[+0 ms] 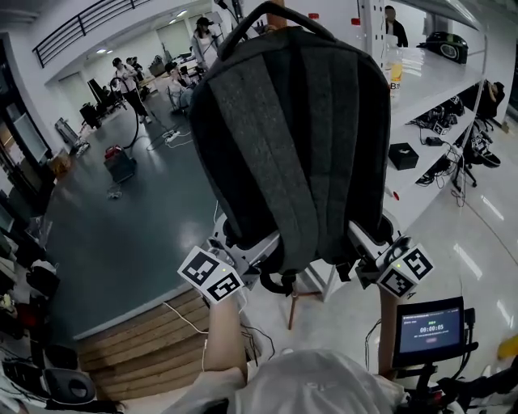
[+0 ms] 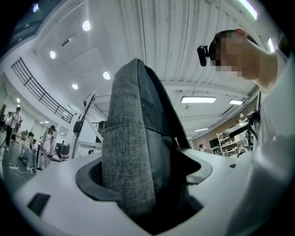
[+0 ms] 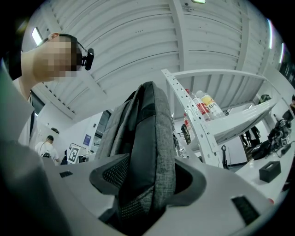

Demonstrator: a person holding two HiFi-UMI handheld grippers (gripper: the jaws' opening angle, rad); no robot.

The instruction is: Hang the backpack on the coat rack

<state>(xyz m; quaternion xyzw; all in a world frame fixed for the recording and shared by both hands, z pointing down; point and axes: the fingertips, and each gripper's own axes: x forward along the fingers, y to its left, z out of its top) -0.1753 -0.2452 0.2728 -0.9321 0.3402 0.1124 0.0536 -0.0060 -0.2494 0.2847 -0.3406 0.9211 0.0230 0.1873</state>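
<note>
I hold a dark grey backpack (image 1: 295, 137) upright in front of me, its straps facing me. Its top handle (image 1: 271, 11) loops over a wooden tip at the upper edge. A wooden leg (image 1: 293, 311) of the coat rack shows below the bag; the rest is hidden behind it. My left gripper (image 1: 247, 257) is shut on the backpack's lower left corner and my right gripper (image 1: 366, 257) on its lower right corner. Grey fabric (image 2: 131, 152) fills the left gripper (image 2: 145, 182) and padded fabric (image 3: 150, 143) fills the right gripper (image 3: 147, 182).
A white shelf unit (image 1: 437, 77) runs along the right with bottles (image 1: 394, 71) and a black box (image 1: 402, 155). A timer screen (image 1: 429, 330) sits at lower right. Wooden boards (image 1: 137, 340) lie at lower left. People (image 1: 129, 81) and a red vacuum (image 1: 120, 163) are far back.
</note>
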